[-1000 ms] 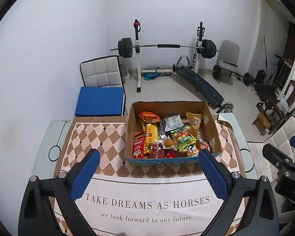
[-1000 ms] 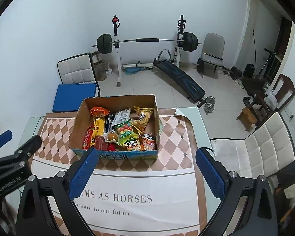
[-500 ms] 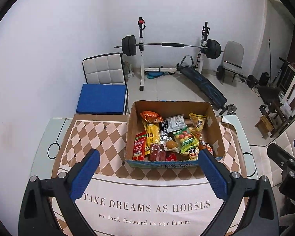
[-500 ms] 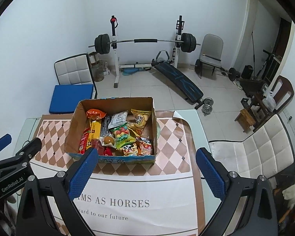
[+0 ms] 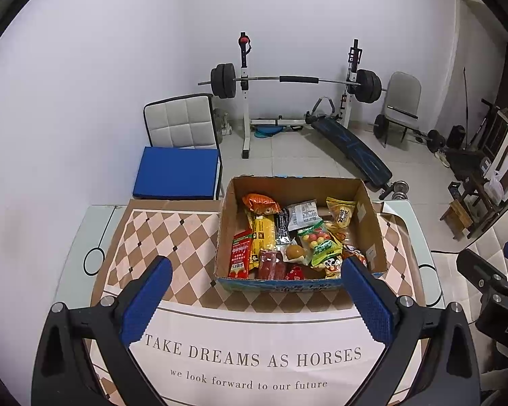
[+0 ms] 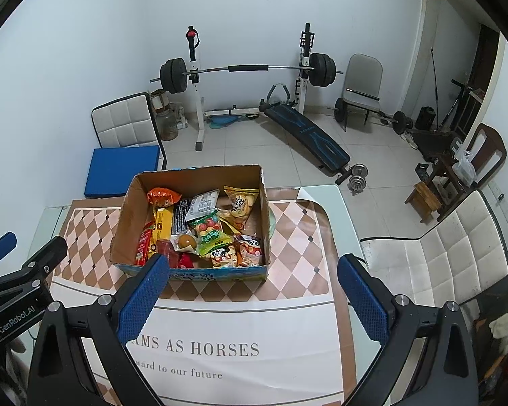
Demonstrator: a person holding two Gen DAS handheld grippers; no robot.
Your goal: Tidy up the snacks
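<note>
An open cardboard box [image 5: 369,216] [image 6: 128,220] stands on the table's far half, packed with several snack packets: an orange bag [image 5: 260,203], a yellow pack [image 5: 265,233], a red pack [image 5: 240,253], a green candy bag [image 5: 320,242] [image 6: 210,231] and a biscuit bag [image 6: 242,203]. My left gripper [image 5: 254,291] hovers open in front of the box with nothing between its blue pads. My right gripper [image 6: 252,289] is open too, over the near right corner of the box. Each gripper shows at the edge of the other's view.
A checkered cloth with printed words [image 5: 250,355] covers the glass table [image 5: 74,253]. A blue-cushioned chair [image 5: 177,172] stands behind the table and a white chair [image 6: 450,260] at its right. A barbell rack [image 5: 294,81] and bench sit on the floor beyond.
Both views have slid down and back a little, so the box now sits lower and nearer the fingertips. Both grippers stay open and nothing was picked up.
</note>
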